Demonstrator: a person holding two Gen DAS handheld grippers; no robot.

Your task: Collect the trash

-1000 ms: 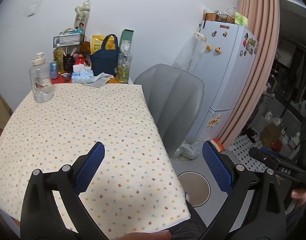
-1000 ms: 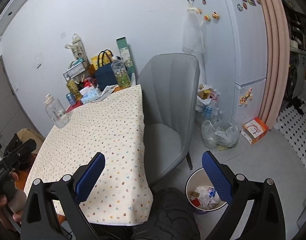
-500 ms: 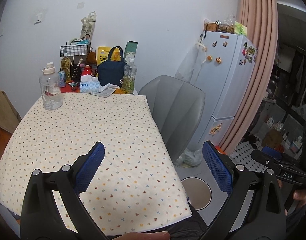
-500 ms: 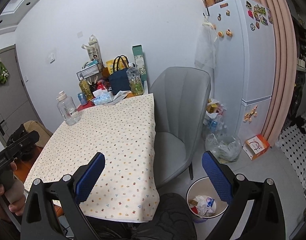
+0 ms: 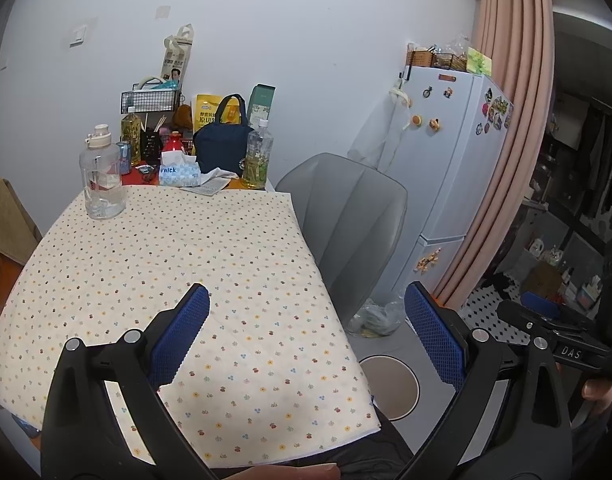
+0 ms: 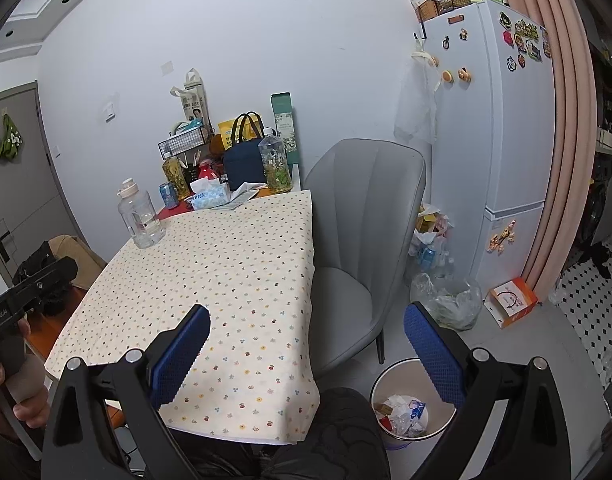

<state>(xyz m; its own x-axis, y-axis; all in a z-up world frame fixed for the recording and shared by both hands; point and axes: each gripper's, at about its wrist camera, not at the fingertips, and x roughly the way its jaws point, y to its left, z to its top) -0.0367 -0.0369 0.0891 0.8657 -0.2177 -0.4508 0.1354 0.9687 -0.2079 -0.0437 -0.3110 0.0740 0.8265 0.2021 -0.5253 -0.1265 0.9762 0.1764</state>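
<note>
A round white trash bin stands on the floor right of the table and holds crumpled paper and wrappers; in the left wrist view only the trash bin rim shows past the table's corner. My left gripper is open and empty above the near right part of the dotted tablecloth. My right gripper is also open and empty, raised over the tablecloth's near edge. The right gripper's body appears at the far right of the left wrist view, and the left gripper's handle at the left of the right wrist view.
A clear water jug, a tissue box, a navy bag, bottles and a can crowd the table's far end. A grey chair stands right of the table. Plastic bags, an orange box and a fridge lie beyond.
Both grippers have tilted upward, so the table's far end and the wall sit lower and show more fully. Both stay open and empty. Nothing on the table moved.
</note>
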